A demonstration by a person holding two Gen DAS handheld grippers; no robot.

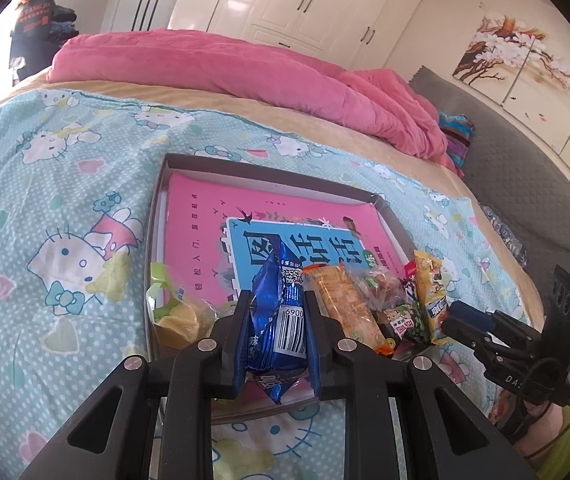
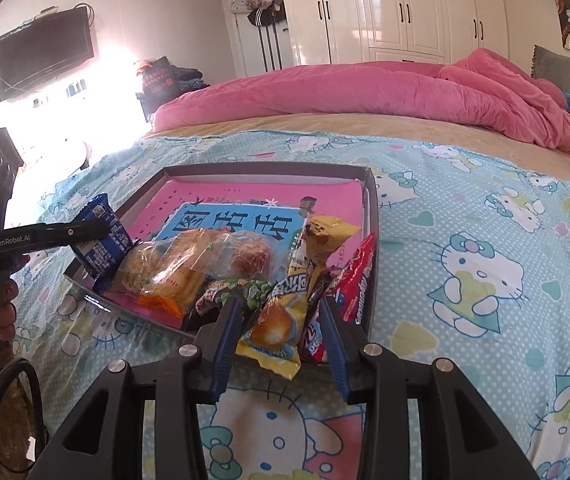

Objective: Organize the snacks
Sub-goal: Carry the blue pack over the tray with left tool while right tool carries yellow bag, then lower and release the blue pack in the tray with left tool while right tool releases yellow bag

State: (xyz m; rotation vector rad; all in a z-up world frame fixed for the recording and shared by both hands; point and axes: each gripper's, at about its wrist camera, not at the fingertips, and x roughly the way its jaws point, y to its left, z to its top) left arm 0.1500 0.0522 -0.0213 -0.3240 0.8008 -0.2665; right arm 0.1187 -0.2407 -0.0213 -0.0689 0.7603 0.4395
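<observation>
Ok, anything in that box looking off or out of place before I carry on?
Yes: the snacks sit in one loose heap at the near end of the box, on top of a pink book. The yellow packet hangs over the near rim. The left hand-held gripper is shut on a blue packet.

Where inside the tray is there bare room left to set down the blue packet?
Free: the far half of the tray, on the pink book between the far wall and the snack pile. Crowded: the near edge, where packets overlap. The left gripper holds the blue packet.
</observation>
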